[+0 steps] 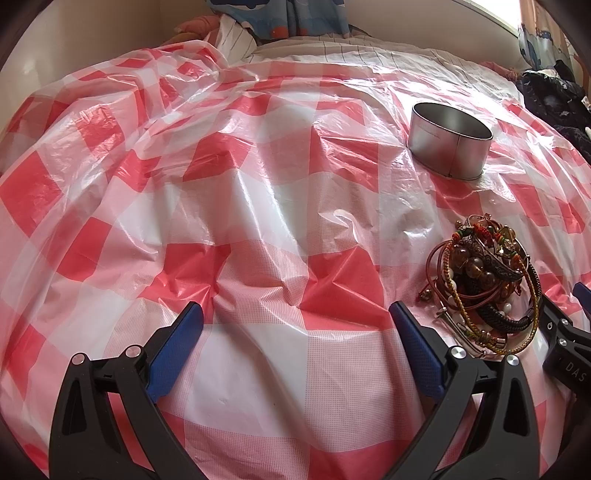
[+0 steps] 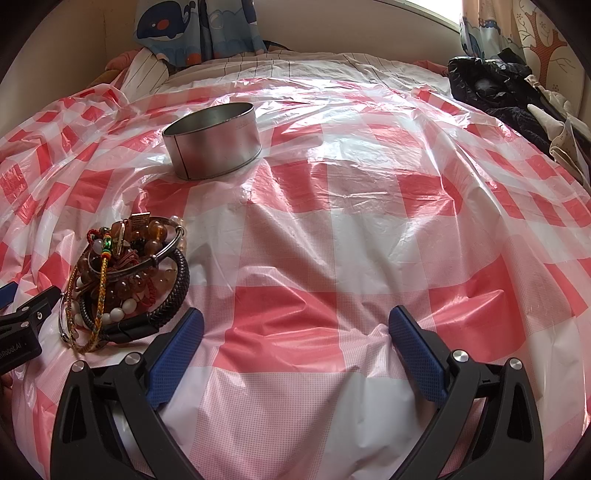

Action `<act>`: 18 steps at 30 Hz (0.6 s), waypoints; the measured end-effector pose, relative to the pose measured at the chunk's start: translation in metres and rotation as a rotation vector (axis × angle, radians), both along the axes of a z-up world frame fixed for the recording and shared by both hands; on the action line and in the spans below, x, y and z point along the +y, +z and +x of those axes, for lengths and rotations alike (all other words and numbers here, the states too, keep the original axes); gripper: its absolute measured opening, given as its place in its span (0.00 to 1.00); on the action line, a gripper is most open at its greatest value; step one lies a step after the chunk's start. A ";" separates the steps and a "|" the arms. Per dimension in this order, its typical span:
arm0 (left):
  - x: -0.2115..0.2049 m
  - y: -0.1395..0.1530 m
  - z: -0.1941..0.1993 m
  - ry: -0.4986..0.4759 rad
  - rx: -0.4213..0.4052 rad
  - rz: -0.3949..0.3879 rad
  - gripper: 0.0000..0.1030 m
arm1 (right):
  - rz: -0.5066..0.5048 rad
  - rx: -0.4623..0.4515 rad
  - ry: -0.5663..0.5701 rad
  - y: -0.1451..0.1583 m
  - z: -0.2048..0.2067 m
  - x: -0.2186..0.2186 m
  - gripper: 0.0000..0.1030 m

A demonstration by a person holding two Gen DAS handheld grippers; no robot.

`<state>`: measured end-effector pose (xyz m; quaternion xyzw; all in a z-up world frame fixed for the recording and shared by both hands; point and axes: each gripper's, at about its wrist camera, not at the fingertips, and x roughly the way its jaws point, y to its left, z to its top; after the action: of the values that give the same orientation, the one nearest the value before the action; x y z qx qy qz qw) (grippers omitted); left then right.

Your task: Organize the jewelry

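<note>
Jewelry [image 1: 484, 284], a tangled heap of bracelets, lies on the red-and-white checked plastic sheet [image 1: 258, 206] that covers the bed; in the left wrist view it sits at about four o'clock, just beyond the left gripper's right-hand finger, and in the right wrist view the same heap [image 2: 129, 280] sits at about nine o'clock, just beside that gripper's left-hand finger. The pile mixes brown glassy beads, white beads, a dark braided band [image 2: 177, 291], thin red cords, a woven yellow-and-red cord and a dark metal bangle [image 1: 495, 269], all overlapping one another. A round silver tin [image 1: 450, 140], open at the top, stands upright on the sheet well beyond the heap, at roughly two o'clock in the left view and eleven o'clock [image 2: 212, 142] in the right view; what lies inside cannot be told. The left gripper [image 1: 295, 321] has its blue-padded tongs spread wide apart with only crumpled sheet between them, holding nothing. The right gripper [image 2: 295, 325] likewise stands with tongs apart and nothing between them. Each gripper's black tip shows at the edge of the other's view, right beside the heap. Dark clothing [image 2: 498, 88] lies piled at one o'clock in the right view, and a whale-print curtain [image 2: 177, 26] hangs at twelve.
</note>
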<state>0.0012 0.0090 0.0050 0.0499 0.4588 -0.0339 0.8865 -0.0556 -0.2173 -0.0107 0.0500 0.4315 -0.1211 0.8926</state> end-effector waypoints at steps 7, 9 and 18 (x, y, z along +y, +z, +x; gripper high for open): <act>0.000 0.001 -0.001 0.002 -0.006 0.001 0.93 | 0.000 0.000 0.000 0.000 0.000 0.000 0.93; 0.000 0.001 0.000 0.002 -0.007 0.003 0.93 | -0.001 0.000 0.000 0.000 0.000 0.000 0.93; -0.002 0.001 -0.001 0.004 -0.011 0.007 0.93 | -0.001 0.000 0.000 0.000 0.000 0.000 0.93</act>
<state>0.0003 0.0071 0.0062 0.0523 0.4541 -0.0303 0.8889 -0.0557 -0.2172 -0.0104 0.0496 0.4316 -0.1213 0.8925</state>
